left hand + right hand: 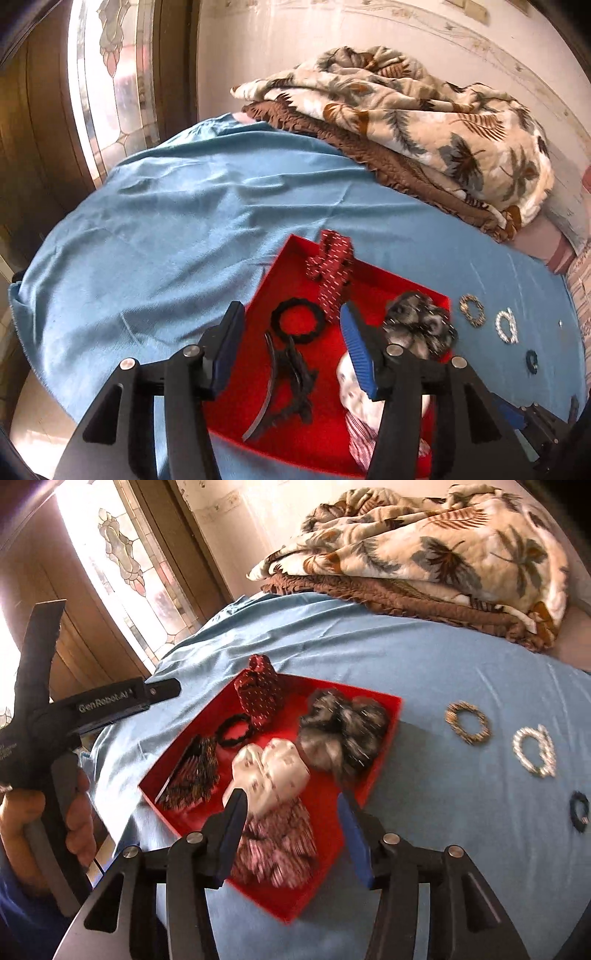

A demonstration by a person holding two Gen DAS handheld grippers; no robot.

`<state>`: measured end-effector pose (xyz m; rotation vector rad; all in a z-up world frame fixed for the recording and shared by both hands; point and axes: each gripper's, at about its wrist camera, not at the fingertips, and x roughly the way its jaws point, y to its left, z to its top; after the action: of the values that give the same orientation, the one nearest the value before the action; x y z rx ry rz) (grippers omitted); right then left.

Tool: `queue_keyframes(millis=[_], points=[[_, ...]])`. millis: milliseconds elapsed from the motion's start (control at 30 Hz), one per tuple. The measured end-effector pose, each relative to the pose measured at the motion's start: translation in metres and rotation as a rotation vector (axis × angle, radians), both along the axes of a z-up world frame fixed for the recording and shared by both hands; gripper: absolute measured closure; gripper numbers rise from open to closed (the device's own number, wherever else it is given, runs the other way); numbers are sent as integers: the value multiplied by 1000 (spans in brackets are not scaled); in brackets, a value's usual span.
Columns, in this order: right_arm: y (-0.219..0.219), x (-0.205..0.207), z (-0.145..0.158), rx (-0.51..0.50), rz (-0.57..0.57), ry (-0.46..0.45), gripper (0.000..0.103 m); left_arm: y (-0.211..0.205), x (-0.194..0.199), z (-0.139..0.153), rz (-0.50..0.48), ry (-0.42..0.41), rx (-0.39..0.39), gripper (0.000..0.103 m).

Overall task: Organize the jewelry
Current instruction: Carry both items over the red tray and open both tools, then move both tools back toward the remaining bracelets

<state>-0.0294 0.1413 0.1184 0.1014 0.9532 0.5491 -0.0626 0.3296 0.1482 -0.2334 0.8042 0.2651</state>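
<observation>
Both hand-held grippers, left (291,350) and right (291,830), are held spread and empty above the red tray (384,734). The beaded bronze ring (468,722), lying on the blue bedsheet (424,657), should be pinched across its rim.

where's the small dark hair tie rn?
The small dark hair tie lies on the blue sheet, right of the red tray, nearest the silver bracelet.
</observation>
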Motion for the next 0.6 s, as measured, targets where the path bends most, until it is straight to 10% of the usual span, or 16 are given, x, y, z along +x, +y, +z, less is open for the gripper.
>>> queue_keyframes(millis=[600], points=[[-122,-59,-20,-11,-253,1,47,-149,-37,4,-261,4,63,48]])
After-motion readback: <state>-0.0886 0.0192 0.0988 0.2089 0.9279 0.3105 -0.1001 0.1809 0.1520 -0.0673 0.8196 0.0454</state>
